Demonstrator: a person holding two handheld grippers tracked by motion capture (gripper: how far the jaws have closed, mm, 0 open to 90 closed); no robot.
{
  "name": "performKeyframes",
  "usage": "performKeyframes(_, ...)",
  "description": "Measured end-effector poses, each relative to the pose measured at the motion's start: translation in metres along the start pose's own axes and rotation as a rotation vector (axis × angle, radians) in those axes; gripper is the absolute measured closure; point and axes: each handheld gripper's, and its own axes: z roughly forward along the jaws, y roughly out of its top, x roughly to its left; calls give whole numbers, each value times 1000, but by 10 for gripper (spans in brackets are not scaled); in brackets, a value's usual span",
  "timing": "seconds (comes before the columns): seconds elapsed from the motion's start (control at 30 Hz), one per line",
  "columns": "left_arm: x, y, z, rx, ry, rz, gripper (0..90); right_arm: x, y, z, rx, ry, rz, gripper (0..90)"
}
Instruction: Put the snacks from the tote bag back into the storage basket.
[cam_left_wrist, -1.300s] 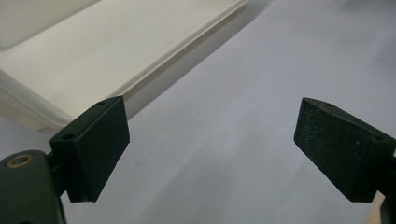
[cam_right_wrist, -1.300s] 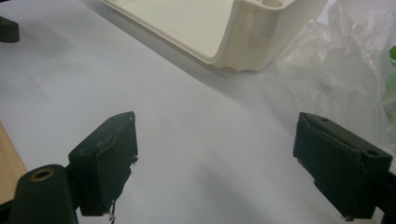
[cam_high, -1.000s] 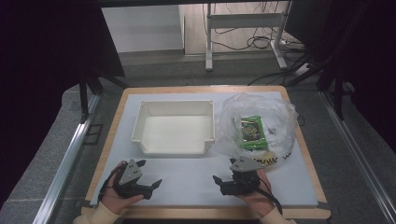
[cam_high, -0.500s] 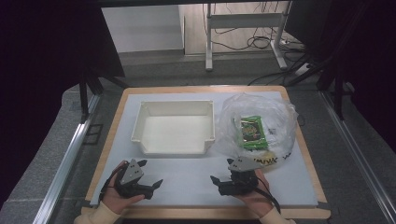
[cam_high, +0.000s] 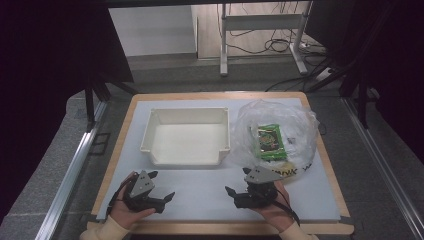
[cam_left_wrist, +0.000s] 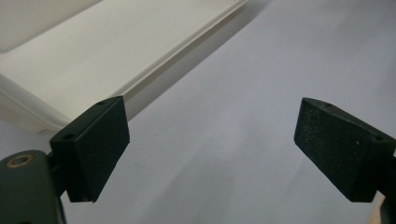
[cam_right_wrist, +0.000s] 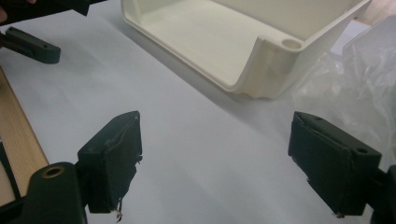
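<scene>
High view first: we see the clear plastic bag (cam_high: 280, 137) lying on the right side of the white mat (cam_high: 200, 195), just beside the right wall of the white bin (cam_high: 187, 137). Inside the bag sits a green packet (cam_high: 270, 140), and a yellow one peeks out below it, its print too small for us to read. The bin stands open and upright at the middle of the mat, with a low cut-out in its near wall.

Our right gripper (cam_high: 231, 192) rests in the right hand (cam_high: 272, 205) just in front of the bag's near edge, its grey plate close to the plastic, its tips pointing left across the mat. In the right gripper view its two black jaws stand wide apart with nothing between them; past them we see the bin's corner (cam_right_wrist: 261, 65) and, at the right edge, the crinkled bag (cam_right_wrist: 359, 79).

Our left gripper (cam_high: 169, 196) lies in the left hand (cam_high: 127, 207) near the mat's front left, well apart from the bag. In the left gripper view its jaws are likewise spread wide over bare mat (cam_left_wrist: 224, 126), with the bin's wall (cam_left_wrist: 116, 60) just beyond.

The mat lies on a wooden board (cam_high: 117, 145).
</scene>
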Motion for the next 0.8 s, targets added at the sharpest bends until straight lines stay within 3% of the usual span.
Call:
performKeyframes(0.47, 0, -1, 0, -1, -3, -1, 102, -4, 26, -8, -36, 14, 12, 206)
performKeyframes(0.8, 0, -1, 1, -1, -1, -4, 102, -19, 43, -13, -47, -2, 33, 209)
